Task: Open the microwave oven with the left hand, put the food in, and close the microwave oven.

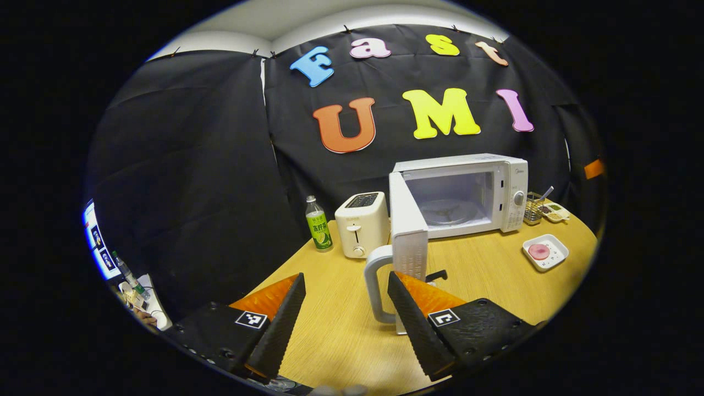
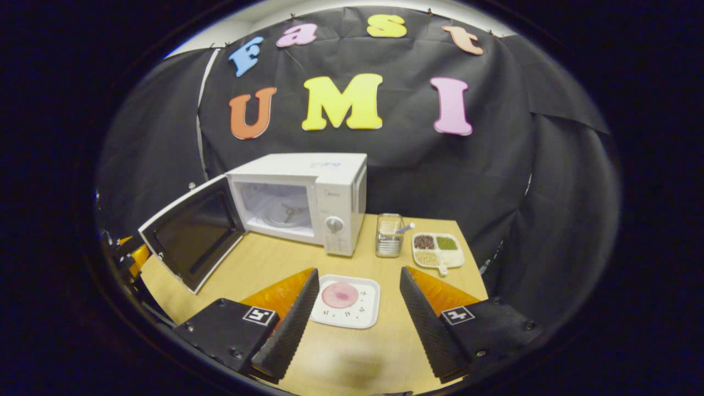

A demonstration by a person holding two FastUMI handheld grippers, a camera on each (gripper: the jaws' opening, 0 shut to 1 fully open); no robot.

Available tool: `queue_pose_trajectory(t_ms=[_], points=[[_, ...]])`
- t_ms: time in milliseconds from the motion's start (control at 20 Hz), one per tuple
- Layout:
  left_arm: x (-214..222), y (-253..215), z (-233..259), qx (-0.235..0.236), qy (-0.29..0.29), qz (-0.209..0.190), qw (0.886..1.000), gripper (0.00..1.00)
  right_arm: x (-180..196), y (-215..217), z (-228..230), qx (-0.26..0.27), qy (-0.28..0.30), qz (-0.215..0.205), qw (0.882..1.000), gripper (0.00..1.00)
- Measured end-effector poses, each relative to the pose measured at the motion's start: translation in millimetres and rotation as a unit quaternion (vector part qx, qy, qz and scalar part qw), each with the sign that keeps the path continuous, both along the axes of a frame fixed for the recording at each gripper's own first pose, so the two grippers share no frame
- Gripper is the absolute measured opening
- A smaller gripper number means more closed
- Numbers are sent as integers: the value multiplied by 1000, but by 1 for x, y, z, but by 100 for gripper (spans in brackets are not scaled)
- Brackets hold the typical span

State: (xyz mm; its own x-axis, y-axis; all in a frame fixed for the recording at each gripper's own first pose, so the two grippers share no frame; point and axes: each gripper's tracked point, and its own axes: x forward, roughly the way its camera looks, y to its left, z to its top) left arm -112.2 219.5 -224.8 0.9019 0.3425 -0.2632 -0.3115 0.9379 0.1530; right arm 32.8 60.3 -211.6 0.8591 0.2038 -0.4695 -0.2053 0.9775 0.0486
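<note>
While the microwave oven (image 2: pixel 300 201) door (image 2: pixel 192 239) is swung wide to the left, its handle (image 1: pixel 377 286) is seen between the left gripper's (image 1: pixel 346 308) spread, empty fingers. Further right on the table (image 2: pixel 264 264), the food (image 2: pixel 340 295) lies on a small plate (image 2: pixel 346 302) framed by the right gripper (image 2: pixel 357 313), fingers wide apart and holding nothing. The plate is judged light, stiff and slippery, so its rim should be pinched.
</note>
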Motion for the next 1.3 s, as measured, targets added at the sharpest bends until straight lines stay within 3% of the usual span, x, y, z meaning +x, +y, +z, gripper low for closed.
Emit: queue_pose_trajectory(t_ms=[100,150,200,250,300,350,450,500,550,600,700,750,1050,1100,1250,1300], points=[[-2,-8,12,0,-7,-2,1000,90,13,-2,-44,22,65,3,998,89],[-3,-13,19,-2,-10,-3,1000,90,20,-5,-63,28,97,1,995,80],[-3,-20,25,-5,-14,-4,1000,90,27,-9,-80,30,119,1,992,85],[-3,-27,31,-11,-18,-6,1000,90,37,-11,-91,33,129,2,991,84],[-3,-35,37,-17,-22,-7,1000,90,45,-12,-100,31,140,4,990,70],[-2,-43,43,-20,-26,-10,999,90,54,-14,-111,28,151,9,988,79],[2,-56,52,-22,-30,-16,999,90,64,-14,-134,26,181,19,983,75],[6,-63,56,-23,-31,-21,999,90,68,-14,-144,30,195,22,980,62],[7,-68,60,-24,-34,-24,999,90,71,-13,-153,33,208,24,977,73],[9,-72,62,-25,-34,-24,999,90,75,-11,-160,37,218,25,975,60],[12,-78,66,-30,-34,-24,999,90,81,-7,-174,43,234,29,971,59],[13,-81,67,-30,-35,-24,999,90,83,-5,-178,46,242,31,969,70],[24,-92,73,-37,-37,-31,998,90,86,-2,-197,59,294,22,954,61],[25,-92,73,-38,-37,-30,998,90,85,-2,-200,63,307,18,950,47],[28,-90,70,-42,-36,-25,998,90,87,-5,-202,66,324,8,944,39],[29,-90,70,-41,-36,-25,998,90,88,-9,-203,58,330,2,942,24]])
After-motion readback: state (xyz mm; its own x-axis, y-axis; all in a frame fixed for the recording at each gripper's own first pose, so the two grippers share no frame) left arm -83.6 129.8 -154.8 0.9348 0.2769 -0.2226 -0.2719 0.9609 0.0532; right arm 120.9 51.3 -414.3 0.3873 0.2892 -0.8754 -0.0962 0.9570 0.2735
